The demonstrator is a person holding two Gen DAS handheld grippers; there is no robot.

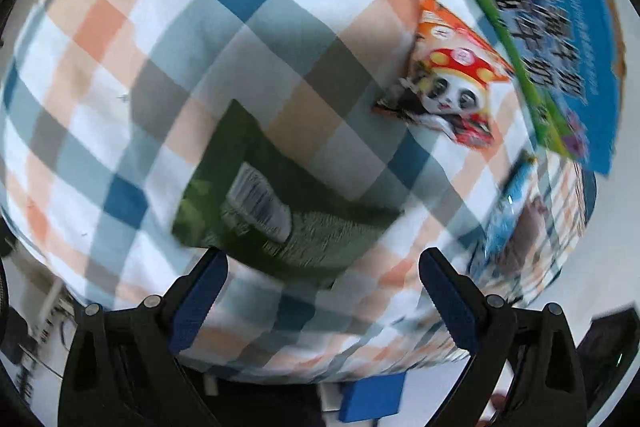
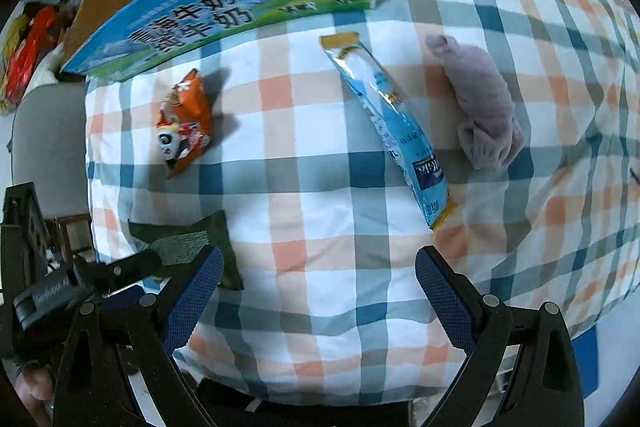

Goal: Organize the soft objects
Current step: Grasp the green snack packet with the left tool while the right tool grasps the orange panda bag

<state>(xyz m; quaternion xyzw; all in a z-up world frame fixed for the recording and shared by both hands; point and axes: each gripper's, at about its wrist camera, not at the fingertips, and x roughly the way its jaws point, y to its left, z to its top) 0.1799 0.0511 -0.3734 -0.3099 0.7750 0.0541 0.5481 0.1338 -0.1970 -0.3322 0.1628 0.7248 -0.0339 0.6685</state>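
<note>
Checked bedding (image 1: 120, 67) carries the green cloth (image 1: 312, 235) just ahead of your left claw (image 1: 322, 267), jaws spread and empty, nearer than your equally open right claw (image 2: 318, 267).

Two black grippers with blue fingers

The left gripper (image 1: 323, 267) and right gripper (image 2: 319, 265) have black plastic arms, round silver screws (image 2: 491, 300) and bumpy dark blue pads (image 1: 450, 301). A hand (image 2: 34, 393) shows at the lower left of the right view.
</note>
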